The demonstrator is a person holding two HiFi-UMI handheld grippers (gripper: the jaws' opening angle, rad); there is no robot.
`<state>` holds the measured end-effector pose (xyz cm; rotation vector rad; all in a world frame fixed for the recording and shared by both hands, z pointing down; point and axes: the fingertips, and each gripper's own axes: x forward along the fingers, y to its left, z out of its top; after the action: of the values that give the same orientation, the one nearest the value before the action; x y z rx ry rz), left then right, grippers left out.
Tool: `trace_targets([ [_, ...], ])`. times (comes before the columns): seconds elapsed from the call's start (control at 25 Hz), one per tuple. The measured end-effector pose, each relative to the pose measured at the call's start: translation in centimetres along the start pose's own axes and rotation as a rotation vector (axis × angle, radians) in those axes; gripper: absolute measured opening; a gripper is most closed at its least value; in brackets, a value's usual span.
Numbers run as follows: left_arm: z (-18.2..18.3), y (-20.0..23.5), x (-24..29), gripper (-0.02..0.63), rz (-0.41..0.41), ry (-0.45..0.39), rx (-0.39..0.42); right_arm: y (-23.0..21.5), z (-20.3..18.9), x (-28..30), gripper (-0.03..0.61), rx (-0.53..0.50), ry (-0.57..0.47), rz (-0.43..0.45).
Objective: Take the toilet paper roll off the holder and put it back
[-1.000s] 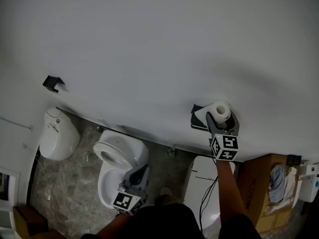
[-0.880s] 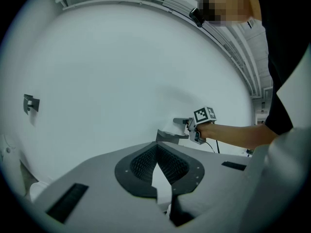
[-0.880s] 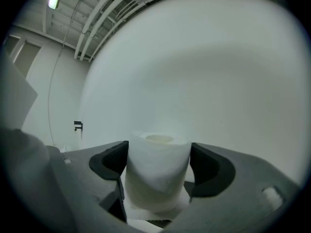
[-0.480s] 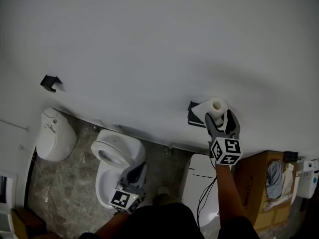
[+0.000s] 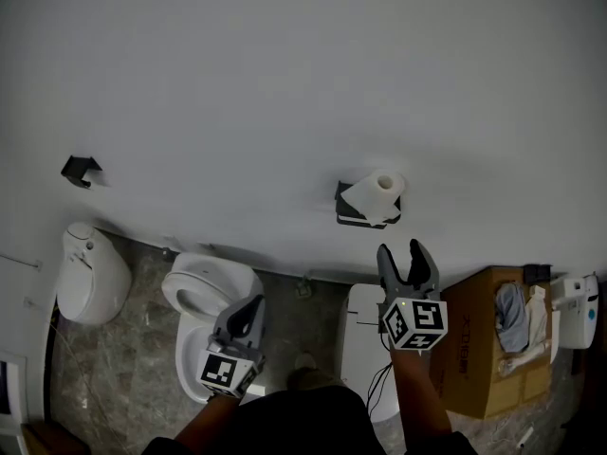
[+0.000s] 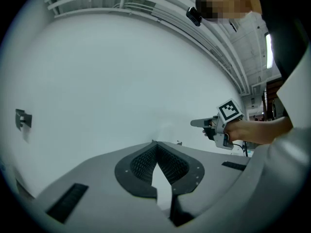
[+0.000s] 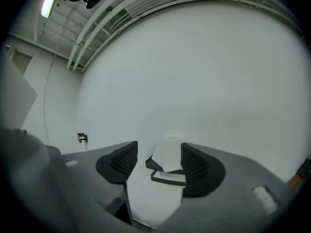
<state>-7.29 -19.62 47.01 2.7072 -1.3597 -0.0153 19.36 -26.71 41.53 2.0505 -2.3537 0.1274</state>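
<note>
Right gripper view | roll (image 7: pixel 168 153) is released onto holder (image 5: pixel 346 209), put-back seems done | right gripper (image 7: pixel 159 147) is withdrawn, jaws apart, narrowing, empty | left gripper (image 6: pixel 154 148) closed

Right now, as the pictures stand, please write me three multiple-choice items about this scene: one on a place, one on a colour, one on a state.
1. Where is the white toilet paper roll?
A. on the black wall-mounted holder
B. on a toilet lid
C. on the floor

2. What colour is the rectangular cardboard box?
A. blue
B. brown
C. white

3. How are the grey left tongs?
A. open round the roll
B. shut on a cloth
C. shut and empty

Answers:
1 A: the head view shows the roll sitting on the holder.
2 B: its sides are plain brown.
3 C: the left gripper view shows the tips meeting with nothing between them.
</note>
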Motion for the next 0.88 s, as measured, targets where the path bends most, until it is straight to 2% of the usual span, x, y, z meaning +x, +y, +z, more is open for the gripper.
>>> trace_targets([
  [0.16,0.9,-0.1,-0.6,0.014,-0.012,-0.041,-0.010,1.3,-1.0,-4.5,0.183,0.033,0.012,-0.030],
  [0.28,0.8,-0.8,-1.2,0.014,-0.033,-0.037,-0.001,2.6,-1.6,-7.5,0.076,0.031,0.015,-0.045],
  [0.4,1.0,-1.9,-1.7,0.014,-0.058,-0.027,0.014,4.3,-2.0,-10.1,0.003,0.038,0.008,-0.049],
  [0.6,2.2,-4.2,-1.7,0.014,-0.094,-0.003,0.035,6.4,-3.2,-13.6,-0.002,0.028,0.024,-0.054],
  [0.76,1.5,-4.0,-2.0,0.014,-0.106,-0.035,0.046,7.2,-3.4,-15.1,-0.002,-0.008,0.018,-0.042],
  [0.88,0.9,-3.8,-2.0,0.014,-0.105,-0.024,0.028,6.9,-4.1,-15.4,-0.002,-0.003,0.038,-0.042],
])
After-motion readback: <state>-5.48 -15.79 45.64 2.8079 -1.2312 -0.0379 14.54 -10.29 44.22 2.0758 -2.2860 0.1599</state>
